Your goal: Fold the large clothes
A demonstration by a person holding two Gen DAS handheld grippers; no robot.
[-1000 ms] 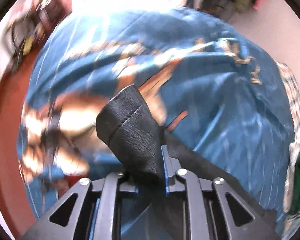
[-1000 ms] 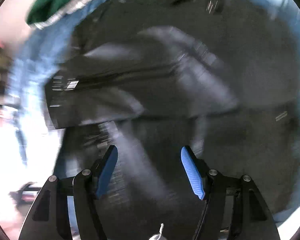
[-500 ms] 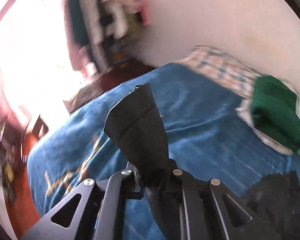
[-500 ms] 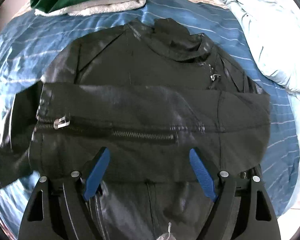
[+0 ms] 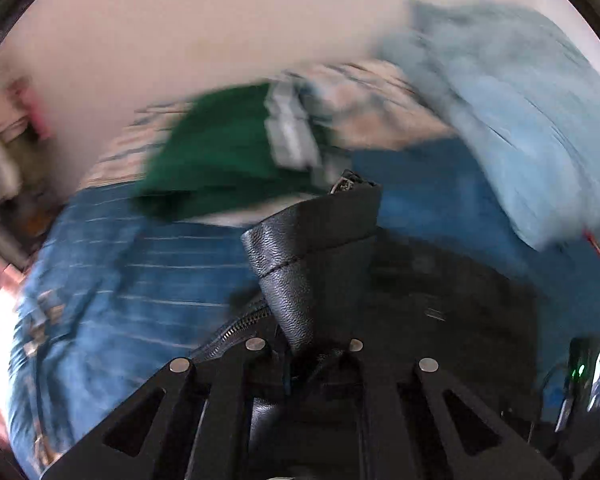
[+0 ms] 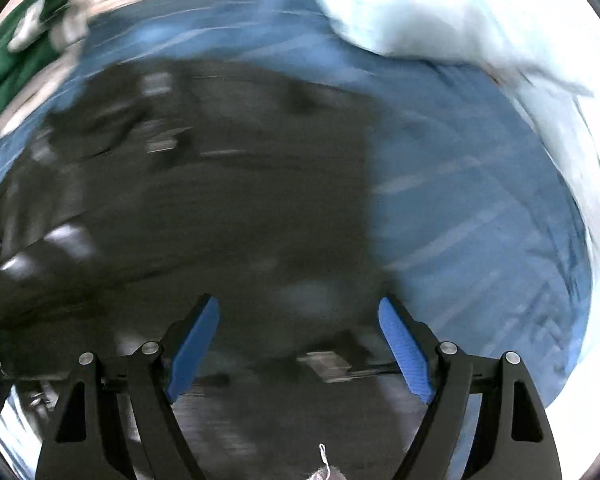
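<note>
Black leather jacket (image 6: 220,200), partly folded, spread on a blue striped bedspread (image 6: 460,220).

Sleeve cuff (image 5: 312,248) is clenched in the left gripper (image 5: 312,354); the right gripper (image 6: 300,344) hangs released, nothing between its jaws. The sleeve is best laid flat across the body, seam straight. The cuff points up and away; the jacket's long axis is blurred.

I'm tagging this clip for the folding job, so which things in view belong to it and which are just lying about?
Part of the job:
- black leather jacket, spread on the bed
- its sleeve end, pinched in the shut left claw
- right claw, open above the jacket

Just lying about:
- green garment
- light blue duvet
- blue striped bedsheet
- checked cloth
</note>
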